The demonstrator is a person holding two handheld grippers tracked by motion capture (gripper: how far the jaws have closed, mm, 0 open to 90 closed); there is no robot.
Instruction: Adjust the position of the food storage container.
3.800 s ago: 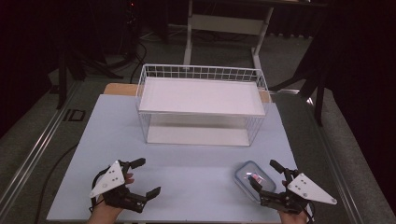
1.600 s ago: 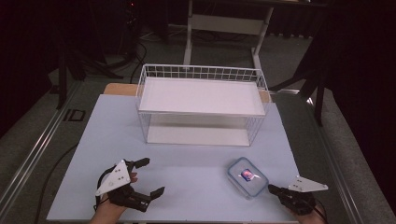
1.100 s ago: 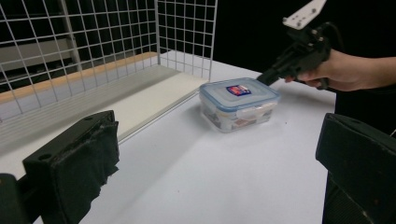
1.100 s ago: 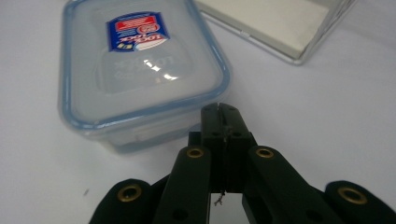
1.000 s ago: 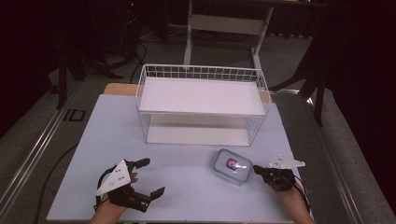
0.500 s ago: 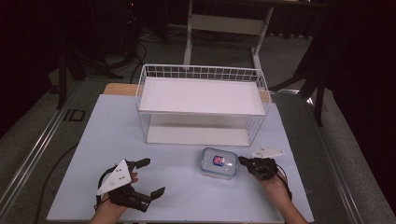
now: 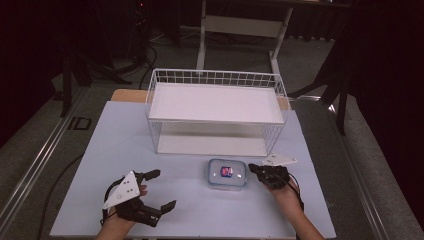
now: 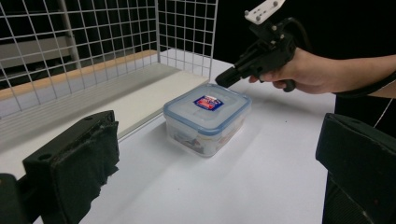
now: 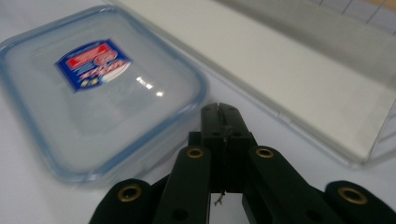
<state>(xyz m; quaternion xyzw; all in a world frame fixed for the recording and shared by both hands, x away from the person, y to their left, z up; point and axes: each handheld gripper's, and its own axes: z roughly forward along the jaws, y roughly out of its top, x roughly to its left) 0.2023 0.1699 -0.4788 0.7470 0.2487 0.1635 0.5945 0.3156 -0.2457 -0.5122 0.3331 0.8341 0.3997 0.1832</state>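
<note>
Tabletop: container [image 7: 227, 173] flat, lid upward.

The contents of the lidded plastic box [image 8: 207, 119] are too blurred behind its cloudy wall to name — and the print on its label [image 9: 93, 63] is too blurred to read.

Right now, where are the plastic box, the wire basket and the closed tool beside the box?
plastic box [image 7: 227, 173]: high view, on its clear lid by the label.
wire basket [image 7: 216, 77]: high view, on its far rim.
right gripper [image 9: 220, 110]: right gripper view, at the tips of its shut jaws.
</note>
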